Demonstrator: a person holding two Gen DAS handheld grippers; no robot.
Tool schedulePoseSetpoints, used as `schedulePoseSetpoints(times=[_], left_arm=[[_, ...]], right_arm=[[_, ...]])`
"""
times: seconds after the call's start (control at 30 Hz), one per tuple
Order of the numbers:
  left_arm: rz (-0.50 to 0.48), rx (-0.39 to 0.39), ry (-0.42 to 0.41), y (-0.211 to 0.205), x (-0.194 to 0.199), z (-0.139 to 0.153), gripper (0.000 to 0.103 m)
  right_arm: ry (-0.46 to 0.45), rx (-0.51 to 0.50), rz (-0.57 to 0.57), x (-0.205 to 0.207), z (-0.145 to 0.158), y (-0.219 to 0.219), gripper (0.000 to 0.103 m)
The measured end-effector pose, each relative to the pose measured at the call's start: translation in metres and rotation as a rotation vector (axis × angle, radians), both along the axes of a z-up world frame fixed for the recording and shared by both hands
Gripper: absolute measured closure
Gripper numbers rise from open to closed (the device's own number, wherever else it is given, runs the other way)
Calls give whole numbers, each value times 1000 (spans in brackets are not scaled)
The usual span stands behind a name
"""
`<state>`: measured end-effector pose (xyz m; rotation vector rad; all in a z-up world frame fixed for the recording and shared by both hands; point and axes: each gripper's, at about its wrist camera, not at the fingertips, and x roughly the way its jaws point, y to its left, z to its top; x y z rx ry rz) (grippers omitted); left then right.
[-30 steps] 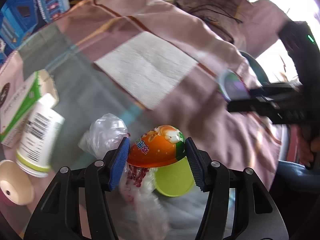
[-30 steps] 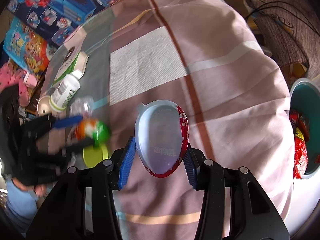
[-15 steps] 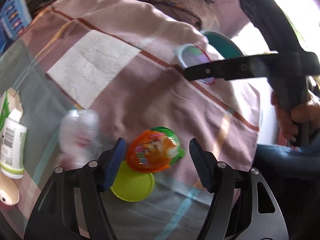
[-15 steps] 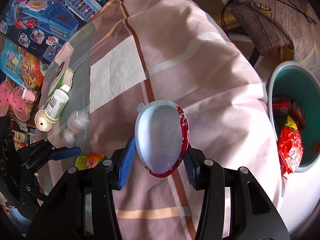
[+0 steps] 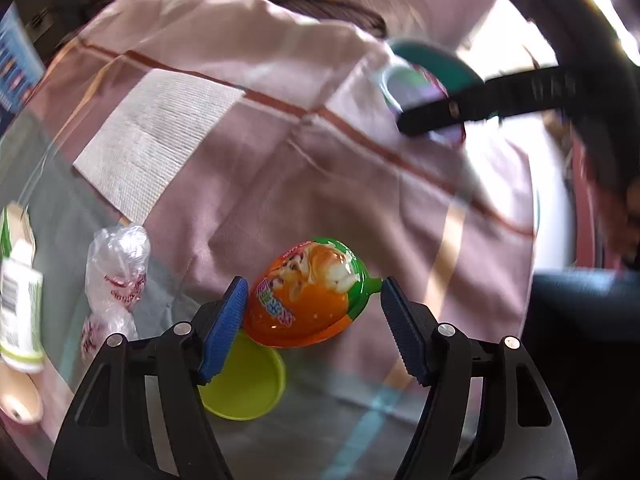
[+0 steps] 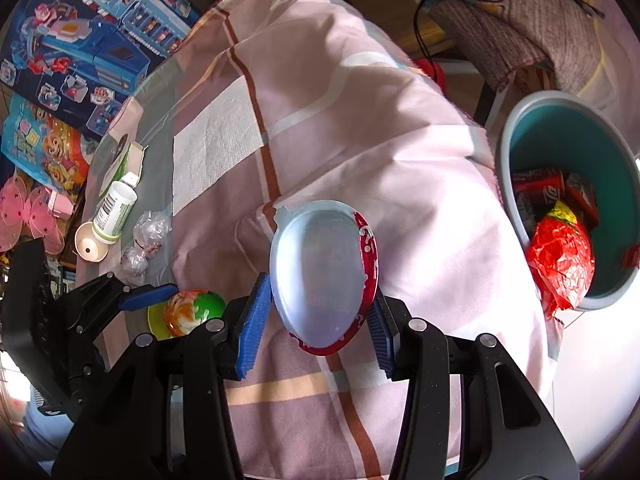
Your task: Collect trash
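My left gripper [image 5: 312, 320] stands spread around the orange-and-green egg shell [image 5: 308, 292]; its jaws have just been opening. The left pad touches or nearly touches the shell, I cannot tell which, and the right pad stands clear of the green tab, so nothing is pinched. The shell sits on the cloth [image 5: 280, 184], overlapping a yellow-green lid [image 5: 248, 388].

My right gripper [image 6: 316, 320] pinches a pale blue egg half with a red rim [image 6: 324, 272], held upright between both pads above the cloth.

Only the right wrist view shows into the teal bin [image 6: 516, 184], beside the table's edge, with a red wrapper [image 6: 560, 256] and cans in it; the left view catches just its blurred rim. The left view alone shows the hand [image 5: 634, 220] on the right tool, blurred.

Around the left gripper lie crumpled clear plastic [image 5: 118, 264], a white bottle [image 5: 18, 304] and, further off, a white paper napkin [image 5: 156, 140]. Toy boxes [image 6: 88, 44] stand beyond the table. Both tools point steeply down.
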<state>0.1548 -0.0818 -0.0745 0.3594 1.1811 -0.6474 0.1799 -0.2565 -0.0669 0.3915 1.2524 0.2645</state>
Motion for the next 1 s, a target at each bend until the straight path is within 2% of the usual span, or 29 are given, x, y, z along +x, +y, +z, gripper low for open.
schedulePoseSetpoints(times=[0.03,0.07,0.1,0.13,0.2,0.3,0.37,0.4,0.43,0.47,0.7,0.77,0.8,0.83,0.87,0.93,1.0], left_arm=[[36,-21,2,2,1,3,40],[71,-44,16,4,4,5,76],[96,-67,47,6,7,6,82],[108,-76,51,7,8,7,82],[105,-41,29,4,7,4,82],[119,-40,73,3,8,-1,79],[132,-28,62,2,11,-3,67],[140,-38,72,4,14,-4,64],[155,-52,83,5,17,-4,56],[163,-59,85,7,23,-5,54],[226,-113,123,10,42,-7,54],[245,-135,112,12,44,-4,54],[255,-139,99,14,44,-2,55],[263,-133,82,13,44,-1,69],[270,-116,71,11,44,-2,94],[296,-66,23,3,41,-1,97],[298,-50,-16,-3,37,5,97]], right_arm=[[-1,4,-4,-1,0,-2,59],[-2,7,-7,-1,0,-4,59],[-3,9,-9,-1,1,-6,59],[-5,11,-11,-2,1,-7,59],[-6,13,-10,-3,2,-9,59],[-9,12,-4,-5,3,-11,59],[-11,12,-3,-6,3,-12,59],[-9,15,-4,-5,3,-13,59],[-7,18,-7,-6,3,-13,59],[-5,19,-8,-6,2,-14,59],[1,25,-12,-6,1,-20,59],[2,25,-13,-5,0,-20,59],[0,23,-14,-5,-1,-21,59],[-2,22,-15,-5,0,-21,59],[-8,21,-17,-5,0,-22,59],[-23,20,-23,-5,3,-25,59],[-38,21,-38,-5,8,-32,59]])
